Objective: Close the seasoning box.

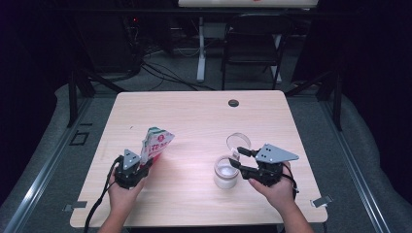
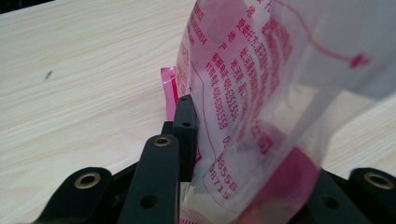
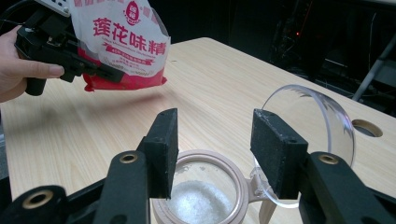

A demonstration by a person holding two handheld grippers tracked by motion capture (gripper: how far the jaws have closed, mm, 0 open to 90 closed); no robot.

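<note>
The seasoning packet (image 1: 156, 143) is the thing in hand: a red-and-white plastic pouch of MSG, held up off the table at the near left, tilted so its top leans to the right. Your left gripper (image 1: 144, 165) is clamped on its lower end; in the left gripper view the near pad presses flat against the printed film (image 2: 233, 93) and the pouch runs up between the jaws. From the right gripper view you can see the packet (image 3: 122, 42) well apart from the jar, off to the left and above the tabletop.

The jar (image 1: 225, 172) stands at the near right of the table (image 1: 194, 111), a small clear pot with a pale collar, already holding white crystals (image 3: 198, 200) in its bottom. Its hinged clear lid (image 1: 238, 141) is swung back and stands open on the far side, so the mouth is free. Your right gripper (image 1: 236, 158) sits just above that rim with its jaws spread wide and nothing between them; the lid (image 3: 317, 121) stands just behind its right-hand pad.

As far as you can judge, the opening is done and the packet is picked up, but it has not reached the jar. What seems left for you: carry the pouch right until it is over the mouth, tip it, then close the lid. I cannot tell whether the pouch's top is already cut open.
</note>
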